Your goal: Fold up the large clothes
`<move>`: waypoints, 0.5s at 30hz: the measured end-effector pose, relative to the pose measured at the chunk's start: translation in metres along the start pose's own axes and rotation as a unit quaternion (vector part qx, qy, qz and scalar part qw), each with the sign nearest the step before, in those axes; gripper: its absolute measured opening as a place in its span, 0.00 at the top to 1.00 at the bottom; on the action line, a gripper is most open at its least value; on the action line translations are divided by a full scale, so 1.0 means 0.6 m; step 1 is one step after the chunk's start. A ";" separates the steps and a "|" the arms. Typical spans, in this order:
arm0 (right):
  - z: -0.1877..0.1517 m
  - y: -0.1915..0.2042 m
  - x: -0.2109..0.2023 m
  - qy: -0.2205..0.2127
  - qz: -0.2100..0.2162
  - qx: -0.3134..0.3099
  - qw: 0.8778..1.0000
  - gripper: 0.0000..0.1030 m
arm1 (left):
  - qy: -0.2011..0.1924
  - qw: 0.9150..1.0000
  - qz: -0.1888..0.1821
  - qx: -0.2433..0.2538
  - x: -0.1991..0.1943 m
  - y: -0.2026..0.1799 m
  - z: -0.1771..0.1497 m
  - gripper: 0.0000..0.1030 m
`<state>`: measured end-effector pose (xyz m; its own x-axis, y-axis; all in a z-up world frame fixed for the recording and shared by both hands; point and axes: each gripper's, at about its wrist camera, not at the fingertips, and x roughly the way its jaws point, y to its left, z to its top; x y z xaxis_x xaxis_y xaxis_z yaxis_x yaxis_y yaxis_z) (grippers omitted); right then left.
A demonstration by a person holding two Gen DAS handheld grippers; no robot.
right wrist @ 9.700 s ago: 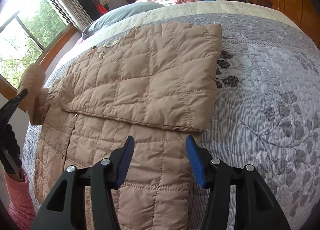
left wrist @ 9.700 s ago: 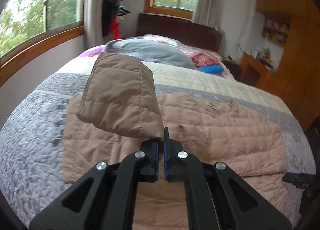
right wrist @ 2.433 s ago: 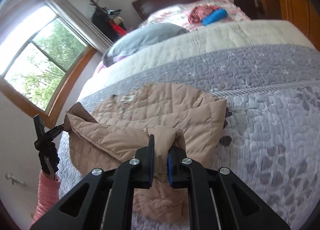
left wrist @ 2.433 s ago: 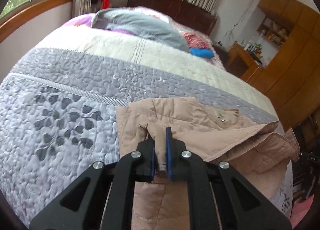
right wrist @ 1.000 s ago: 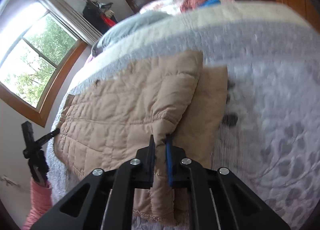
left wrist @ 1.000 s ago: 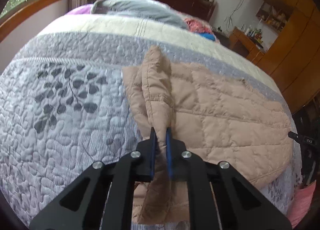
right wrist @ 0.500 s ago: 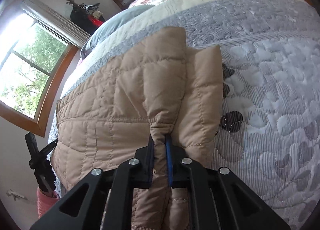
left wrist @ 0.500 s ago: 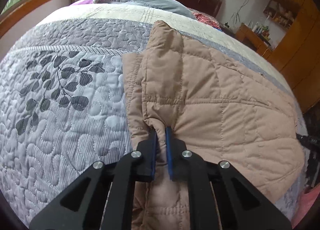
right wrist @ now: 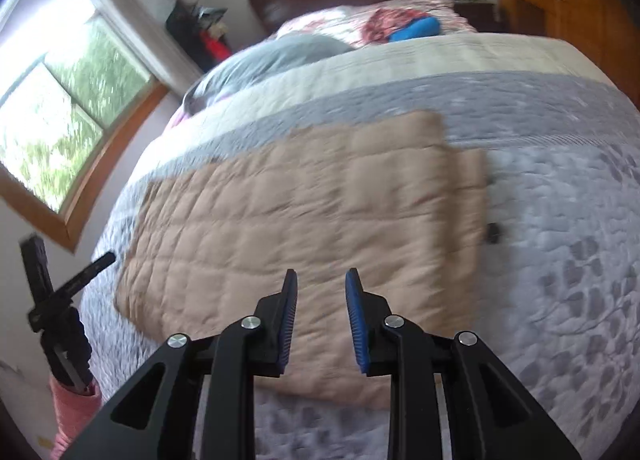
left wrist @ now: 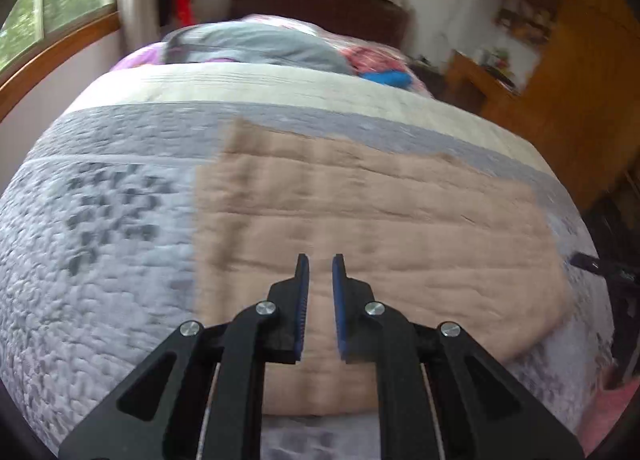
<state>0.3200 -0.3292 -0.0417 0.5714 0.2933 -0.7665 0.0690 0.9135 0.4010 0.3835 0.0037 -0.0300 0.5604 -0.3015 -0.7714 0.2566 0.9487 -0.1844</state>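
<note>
On the bed's grey leaf-print quilt [left wrist: 100, 260], toward its foot edge: one tan quilted jacket [left wrist: 380, 228], folded to a flat rectangle, a narrower under-layer showing past its right edge in the right wrist view.

Left side of bed: bare quilt; window [right wrist: 60, 120] on the wall beyond.

Left gripper [left wrist: 320, 260]: jaws have just been opening, now slightly parted, nothing between the blue pads; jacket released and lying below and ahead of the tips. The same tool appears at the left border of the right wrist view, held by a person in a pink sleeve [right wrist: 72, 408].

Centre: jacket, resting free of both tools.

Right gripper [right wrist: 320, 276]: jaws have just been opening, gap plainly wider than the left's, empty; hovers over the jacket's near edge without touching.

Head of bed: grey pillow [left wrist: 260, 44], blue object [right wrist: 416, 28], red patterned fabric, dark headboard. Right wall: wooden cabinets [left wrist: 580, 80].

Risks, as judged: padded layers may spring up or slide now that both grips are off, since puffy fill resists a crease; the offset under-layer at the right edge could leave an uneven stack if folded again unaligned; a pad could snag the near hem on withdrawal.

Markings: no brand, label or writing legible; frames blurred.
</note>
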 end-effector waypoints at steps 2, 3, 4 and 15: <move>-0.006 0.040 0.020 0.016 -0.013 -0.018 1.000 0.75 | 0.024 0.999 0.002 0.020 0.023 -0.042 -0.005 0.86; -0.007 0.052 0.029 0.021 -0.024 -0.023 0.999 0.75 | 0.034 0.999 0.018 0.031 0.040 -0.062 -0.009 0.86; -0.010 0.062 0.035 0.024 -0.034 -0.028 0.999 0.75 | 0.039 0.998 0.029 0.036 0.056 -0.074 -0.012 0.86; -0.037 0.067 0.128 0.061 -0.066 -0.013 0.996 0.77 | 0.069 0.996 0.038 0.053 0.126 -0.089 -0.049 0.87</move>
<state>0.3485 -0.2636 -0.0957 0.4553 0.2017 -0.8672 0.1150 0.9525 0.2820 0.3890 -0.0668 -0.0968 0.4703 -0.2065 -0.8580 0.3034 0.9508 -0.0625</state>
